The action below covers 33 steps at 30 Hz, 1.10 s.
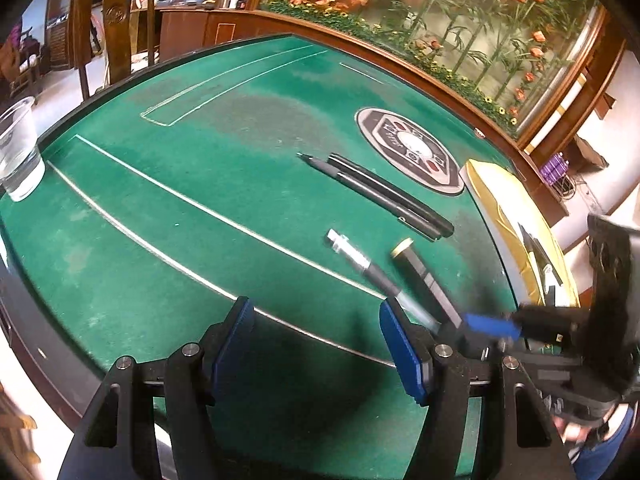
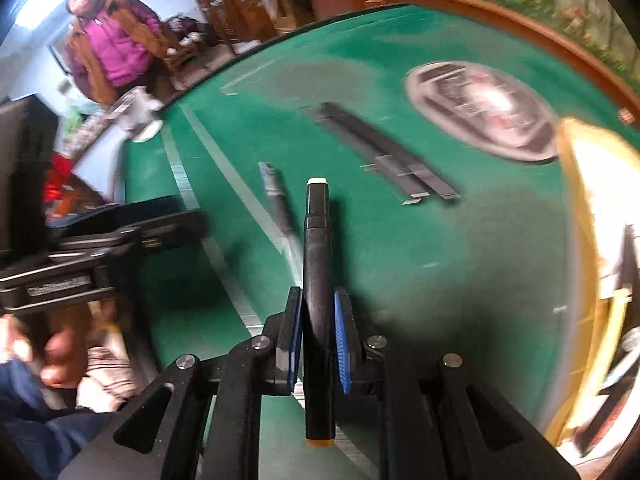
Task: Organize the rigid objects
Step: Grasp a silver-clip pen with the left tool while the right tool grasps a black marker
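My right gripper (image 2: pixel 318 316) is shut on a black marker (image 2: pixel 317 248) with a pale cap end, held just above the green table; it also shows in the left wrist view (image 1: pixel 420 270). Two black pens (image 1: pixel 384 194) lie side by side on the felt, blurred in the right wrist view (image 2: pixel 384 152). A grey-and-silver pen (image 1: pixel 368 268) lies left of the marker, also in the right wrist view (image 2: pixel 278 200). My left gripper (image 1: pixel 316 330) is open and empty over the near felt. The right gripper (image 1: pixel 492 326) reaches in from the right.
A clear plastic cup (image 1: pixel 18 152) with water stands at the table's left edge. A round emblem (image 1: pixel 410 150) marks the felt. A yellow-rimmed tray (image 1: pixel 516 216) sits at the right edge. A person in a pink jacket (image 2: pixel 114 48) stands beyond the table.
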Each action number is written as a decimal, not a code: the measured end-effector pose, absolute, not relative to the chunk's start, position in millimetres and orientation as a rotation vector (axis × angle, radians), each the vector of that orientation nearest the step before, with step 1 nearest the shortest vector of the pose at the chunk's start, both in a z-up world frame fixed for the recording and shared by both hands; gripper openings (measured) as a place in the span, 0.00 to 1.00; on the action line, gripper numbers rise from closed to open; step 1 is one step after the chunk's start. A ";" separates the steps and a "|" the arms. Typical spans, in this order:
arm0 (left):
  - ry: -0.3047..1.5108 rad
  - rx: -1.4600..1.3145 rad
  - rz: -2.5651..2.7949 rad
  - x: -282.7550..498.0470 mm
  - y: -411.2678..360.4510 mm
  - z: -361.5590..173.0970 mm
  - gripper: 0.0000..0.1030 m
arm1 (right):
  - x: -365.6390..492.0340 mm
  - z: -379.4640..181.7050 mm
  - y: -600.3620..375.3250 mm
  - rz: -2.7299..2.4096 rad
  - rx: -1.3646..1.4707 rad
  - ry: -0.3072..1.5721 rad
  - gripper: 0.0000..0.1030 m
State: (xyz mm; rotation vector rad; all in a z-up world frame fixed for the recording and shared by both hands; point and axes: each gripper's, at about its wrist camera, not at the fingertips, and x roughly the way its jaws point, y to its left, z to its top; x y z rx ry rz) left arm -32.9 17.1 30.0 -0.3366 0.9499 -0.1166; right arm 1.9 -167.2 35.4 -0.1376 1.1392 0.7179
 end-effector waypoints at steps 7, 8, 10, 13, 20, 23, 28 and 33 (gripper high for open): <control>0.976 -0.341 -0.130 -32.3 14.3 29.3 0.67 | 8.4 42.2 -174.8 0.745 -0.012 1.132 0.14; 0.987 -0.337 -0.131 -30.9 11.9 28.3 0.67 | 11.5 46.1 -181.2 0.721 -0.006 1.114 0.14; 1.005 -0.326 -0.130 -28.4 5.1 25.5 0.67 | 21.0 52.4 -192.7 0.667 -0.008 1.074 0.14; 1.017 -0.287 -0.109 -23.9 -9.6 23.4 0.69 | 28.2 57.1 -202.0 0.629 -0.007 1.026 0.14; 1.005 -0.060 0.026 -10.9 -47.5 19.5 0.38 | 29.2 54.6 -212.3 0.663 0.040 1.012 0.14; 0.984 -0.023 0.009 -13.3 -53.8 19.2 0.16 | 28.4 59.5 -219.0 0.673 0.066 1.000 0.14; 0.968 0.006 -0.008 -16.9 -55.2 19.0 0.10 | 27.6 66.3 -224.8 0.684 0.101 0.983 0.14; 0.971 -0.029 -0.029 -14.9 -50.6 25.2 0.09 | 26.7 73.3 -234.6 0.685 0.141 0.963 0.14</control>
